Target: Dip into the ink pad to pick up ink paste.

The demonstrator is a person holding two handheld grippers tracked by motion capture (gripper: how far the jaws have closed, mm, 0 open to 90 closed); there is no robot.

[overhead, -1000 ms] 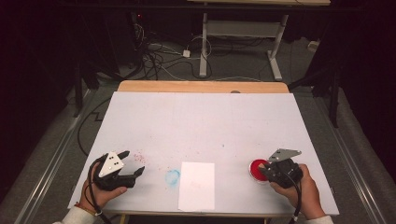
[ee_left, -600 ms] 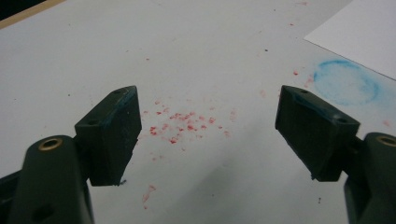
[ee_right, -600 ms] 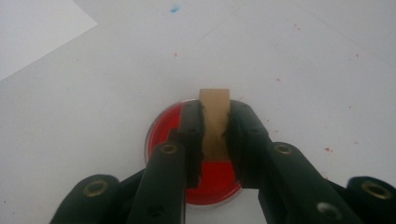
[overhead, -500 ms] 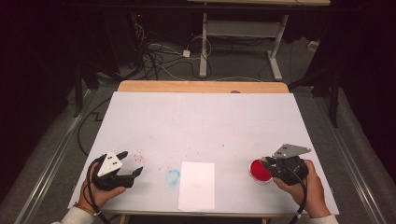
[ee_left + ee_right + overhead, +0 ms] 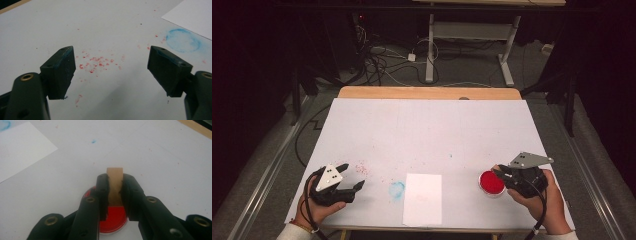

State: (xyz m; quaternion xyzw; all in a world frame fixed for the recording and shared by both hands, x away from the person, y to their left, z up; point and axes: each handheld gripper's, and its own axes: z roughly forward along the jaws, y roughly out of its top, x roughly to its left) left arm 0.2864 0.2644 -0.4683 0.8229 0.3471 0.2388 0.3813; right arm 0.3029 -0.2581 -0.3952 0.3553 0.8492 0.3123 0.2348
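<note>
My right gripper hovers at the front right of the table, just over a round red dish. In the right gripper view its jaws are shut on a small flat tan block, with the red dish below them. My left gripper rests at the front left. In the left gripper view it stands wide open over red specks, with nothing between its pads. A white sheet of paper lies at the front middle.
A blue ring stain marks the white table cover left of the paper. A wooden edge runs along the far side. Beyond it stand desk legs and loose cables on the floor.
The right gripper has risen slightly with the tan block, uncovering more of the red dish. The left gripper has stayed in place.
</note>
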